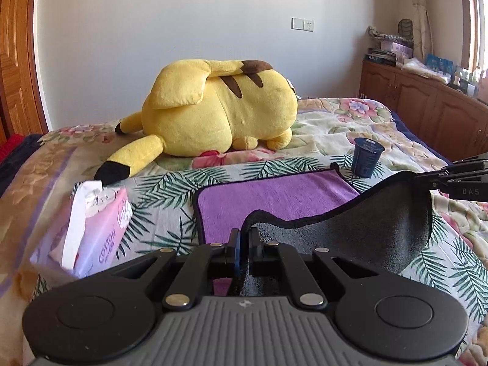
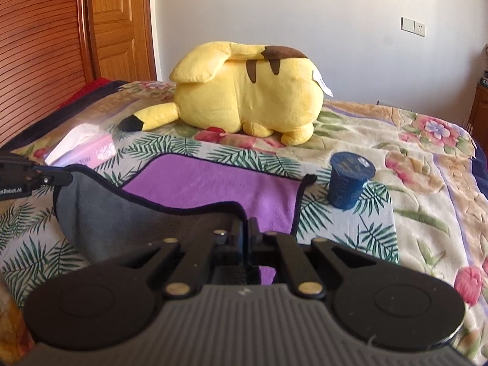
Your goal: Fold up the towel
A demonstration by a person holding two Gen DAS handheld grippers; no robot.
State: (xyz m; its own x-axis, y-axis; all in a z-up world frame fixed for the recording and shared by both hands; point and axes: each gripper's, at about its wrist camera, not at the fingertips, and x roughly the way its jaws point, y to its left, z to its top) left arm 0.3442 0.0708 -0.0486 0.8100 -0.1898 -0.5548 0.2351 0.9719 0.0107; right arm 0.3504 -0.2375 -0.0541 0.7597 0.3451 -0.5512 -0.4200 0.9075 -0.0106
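A towel, purple on top (image 1: pixel 274 201) and grey underneath (image 1: pixel 366 228), lies on the flowered bed (image 1: pixel 350 128). Its near edge is lifted off the bed and sags between my two grippers, grey side showing. My left gripper (image 1: pixel 244 235) is shut on the near left corner. My right gripper (image 2: pixel 245 228) is shut on the near right corner; it also shows at the right edge of the left wrist view (image 1: pixel 427 180). The far half of the towel (image 2: pixel 213 183) still lies flat. The left gripper shows at the left of the right wrist view (image 2: pixel 68 177).
A dark blue cup (image 1: pixel 366 157) stands upside down just past the towel's far right corner. A pink tissue pack (image 1: pixel 97 225) lies left of the towel. A big yellow plush toy (image 1: pixel 219 106) lies behind it. A wooden cabinet (image 1: pixel 427 103) stands at the right.
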